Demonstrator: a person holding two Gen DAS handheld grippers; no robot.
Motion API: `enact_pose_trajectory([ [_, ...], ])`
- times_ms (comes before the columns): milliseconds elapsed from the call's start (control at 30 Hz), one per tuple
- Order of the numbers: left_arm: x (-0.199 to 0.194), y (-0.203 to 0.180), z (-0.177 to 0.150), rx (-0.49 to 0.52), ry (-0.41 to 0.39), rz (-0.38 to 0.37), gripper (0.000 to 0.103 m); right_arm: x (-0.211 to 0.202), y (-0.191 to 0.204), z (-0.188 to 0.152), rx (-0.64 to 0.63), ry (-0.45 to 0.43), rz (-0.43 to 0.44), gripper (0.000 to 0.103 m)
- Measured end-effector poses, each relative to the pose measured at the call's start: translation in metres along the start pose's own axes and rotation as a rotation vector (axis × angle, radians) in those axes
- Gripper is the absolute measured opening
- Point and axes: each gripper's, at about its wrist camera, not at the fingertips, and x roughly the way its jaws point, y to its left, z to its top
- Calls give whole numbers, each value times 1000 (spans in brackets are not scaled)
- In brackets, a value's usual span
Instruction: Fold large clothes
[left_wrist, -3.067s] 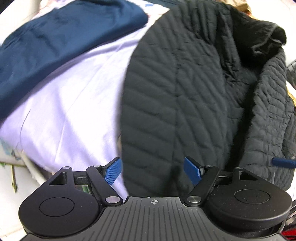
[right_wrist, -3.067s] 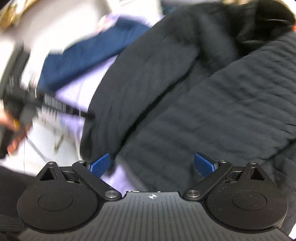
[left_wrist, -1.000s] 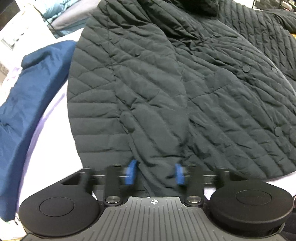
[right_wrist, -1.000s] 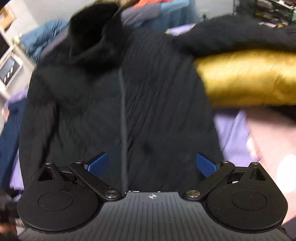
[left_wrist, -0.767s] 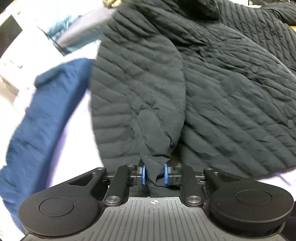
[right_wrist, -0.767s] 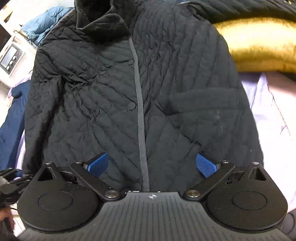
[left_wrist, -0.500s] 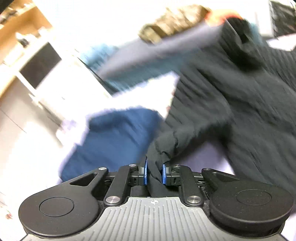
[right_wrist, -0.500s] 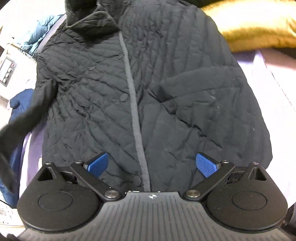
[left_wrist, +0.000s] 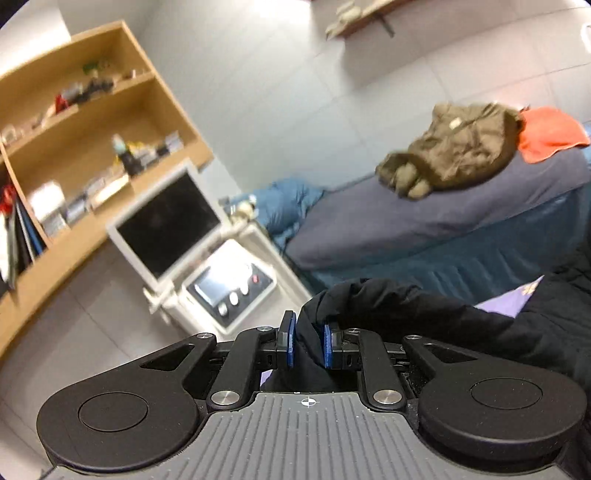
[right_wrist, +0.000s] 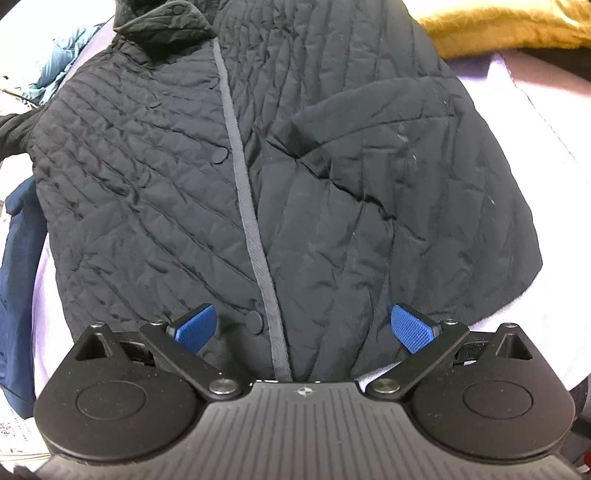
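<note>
A black quilted jacket (right_wrist: 295, 177) lies front-up on a lilac sheet (right_wrist: 524, 155), collar at the far end, a grey placket down its middle. My right gripper (right_wrist: 304, 326) hovers open over the jacket's hem, nothing between its blue pads. My left gripper (left_wrist: 307, 345) is shut on the jacket's sleeve cuff (left_wrist: 310, 332). It holds the black sleeve (left_wrist: 424, 314) lifted off the bed, and the sleeve trails away to the right. In the right wrist view the raised sleeve (right_wrist: 14, 129) shows at the far left edge.
A navy garment (right_wrist: 18, 258) lies left of the jacket, a mustard one (right_wrist: 517, 26) at the far right. The left wrist view shows a wooden shelf (left_wrist: 92, 147), a monitor (left_wrist: 166, 225), a white device (left_wrist: 229, 288), and a second bed (left_wrist: 443, 221) with olive and orange clothes.
My left gripper closed on the sleeve cuff and lifted it up and off the bed, swinging to face the room. The right gripper sank slightly toward the hem, still open.
</note>
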Motion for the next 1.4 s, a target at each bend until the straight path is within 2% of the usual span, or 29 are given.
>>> enact_pose_trajectory([
  [67,34,-4,-10,-23,82,5,60,1,0,-1,2,7,-7,101],
  [167,72,-14,-36,-62,247,-17,66,2,1,-3,5,14,-19,101],
  [200,78,-21,-46,-55,274,-10,74,3,1,-3,4,20,-24,101],
  [233,80,-27,-57,-33,286,6,89,4,1,-4,3,27,-33,101],
  [300,88,-44,-73,34,330,28,103,4,1,-5,4,42,-52,101],
  [400,97,-61,-103,96,401,-38,103,6,1,-5,16,52,-58,101],
  [500,95,-73,-128,102,481,-82,103,8,5,-3,14,61,-67,101],
  [567,89,-83,-142,107,488,-106,103,6,6,-2,16,65,-72,101],
  [733,52,-108,-166,227,426,-110,103,14,12,4,18,76,-76,102],
  [1000,19,-77,-148,-8,403,-217,103,19,9,5,6,88,-74,103],
  [1267,-20,-94,-153,46,368,-312,103,21,7,1,6,88,-56,103],
  [1400,-46,-109,-162,13,375,-419,103,21,5,-1,-1,88,-43,103],
])
